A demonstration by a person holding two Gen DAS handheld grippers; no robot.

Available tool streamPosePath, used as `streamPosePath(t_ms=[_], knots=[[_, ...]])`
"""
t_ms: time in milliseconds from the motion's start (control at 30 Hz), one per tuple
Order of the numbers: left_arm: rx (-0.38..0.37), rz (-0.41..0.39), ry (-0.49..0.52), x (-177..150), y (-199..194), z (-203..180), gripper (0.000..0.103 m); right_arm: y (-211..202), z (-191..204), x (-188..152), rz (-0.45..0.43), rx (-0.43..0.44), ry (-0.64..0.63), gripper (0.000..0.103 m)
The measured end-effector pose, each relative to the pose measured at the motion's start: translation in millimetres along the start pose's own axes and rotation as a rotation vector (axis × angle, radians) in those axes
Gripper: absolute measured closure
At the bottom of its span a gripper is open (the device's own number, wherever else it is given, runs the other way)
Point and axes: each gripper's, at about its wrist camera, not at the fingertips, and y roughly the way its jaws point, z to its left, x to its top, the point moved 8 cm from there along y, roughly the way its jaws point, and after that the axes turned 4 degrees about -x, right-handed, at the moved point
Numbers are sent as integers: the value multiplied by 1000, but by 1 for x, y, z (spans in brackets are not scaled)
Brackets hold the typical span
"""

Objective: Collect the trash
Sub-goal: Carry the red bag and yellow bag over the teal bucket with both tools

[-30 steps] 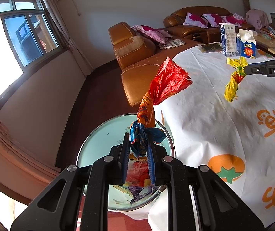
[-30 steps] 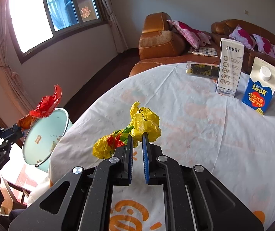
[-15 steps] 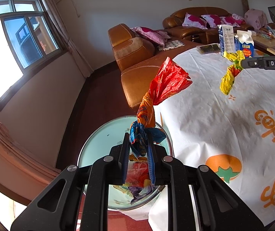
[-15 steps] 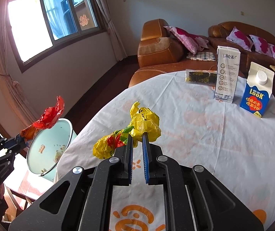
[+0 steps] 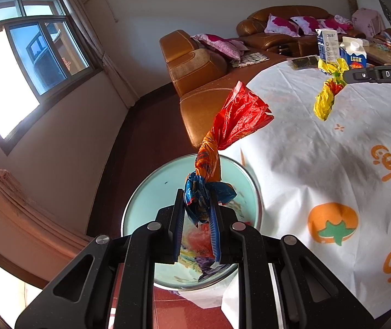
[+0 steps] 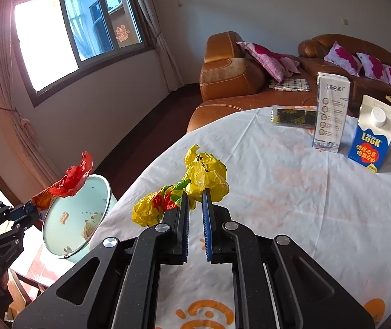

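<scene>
— Fingers on the left gripper were clamped on what?
— On the blue twisted end of a red-and-orange wrapper, which stuck up and away from them, right over the pale green trash bin beside the desk.
— And the right gripper?
— Its fingers were narrow, pinching a crumpled yellow wrapper held above the white cloth, clear of the surface as far as the left view showed.
— Anything left on the desk?
— A tall white carton and a blue carton stood upright at the far side, with a dark flat packet lying just beside the white one.
</scene>
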Motion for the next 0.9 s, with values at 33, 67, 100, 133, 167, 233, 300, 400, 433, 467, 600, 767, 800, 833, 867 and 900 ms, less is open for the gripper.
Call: streamPosePath(t_ms=[33,67,100,133,167,233,300,400,433,467,600,767,800,833,867,900], knots=[[4,5,-3,-1,1,2,86,2,3,0,1,2,-4,93],[9,9,-5,-3,1,5,86,3,5,0,3,4,-7,93],[14,15,-8,-6,2,8,86,5,8,1,6,8,-9,93],[17,19,-12,-8,2,10,86,7,11,1,8,9,-14,93],[20,23,-15,-9,3,12,86,9,14,1,10,11,-18,93],[31,33,-23,-13,4,17,86,13,20,1,15,13,-30,93],[36,40,-34,-16,4,23,86,16,25,1,20,14,-38,93],[44,42,-46,-18,4,30,86,20,33,0,27,16,-52,93],[46,43,-49,-19,4,32,86,21,35,0,29,17,-57,93],[48,44,-53,-19,5,34,86,22,36,0,30,17,-62,93],[55,51,-62,-23,6,41,86,24,45,1,34,13,-90,93],[69,58,-74,-28,6,51,86,28,55,2,35,-5,-136,93],[72,60,-78,-29,6,53,86,29,58,2,34,-10,-149,93],[77,63,-78,-30,7,54,86,29,60,2,31,-17,-164,93],[81,64,-78,-30,7,56,86,29,63,2,28,-24,-180,93],[88,67,-75,-32,8,58,86,30,66,2,26,-28,-193,93]])
